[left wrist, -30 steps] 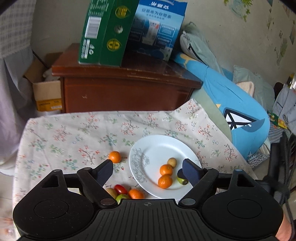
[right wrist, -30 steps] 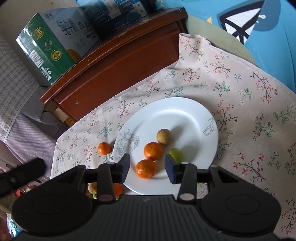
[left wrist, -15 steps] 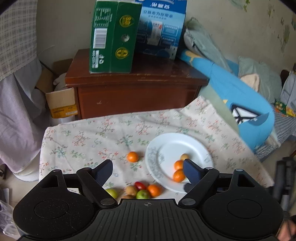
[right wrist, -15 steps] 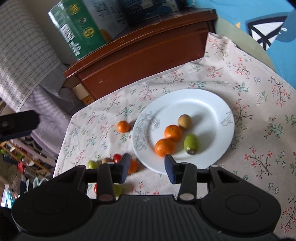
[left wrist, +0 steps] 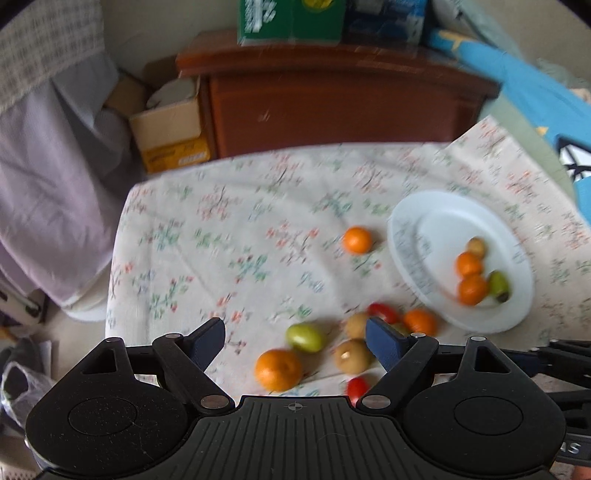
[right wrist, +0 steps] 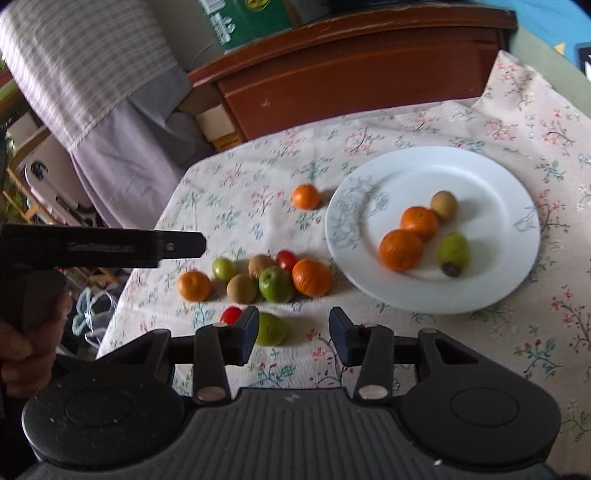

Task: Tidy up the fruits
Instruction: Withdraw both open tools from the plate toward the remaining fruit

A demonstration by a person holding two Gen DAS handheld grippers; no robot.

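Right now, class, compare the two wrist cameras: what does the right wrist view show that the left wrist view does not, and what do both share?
Only the right wrist view shows the green fruit beside the right gripper, the person's hand and the left gripper from the side.

Only the left wrist view shows the open cardboard box and the left gripper head-on, fingers spread.

Both show the white plate carrying four fruits, the lone orange beside it, and the loose fruit cluster.

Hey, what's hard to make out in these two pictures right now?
- Left wrist view: motion blur smears the tablecloth print.
- Left wrist view: green fruit mostly behind the left hand-held gripper finger.
- Right wrist view: red tomato half hidden by the right hand-held gripper.
- Green box cut off by the top edge.
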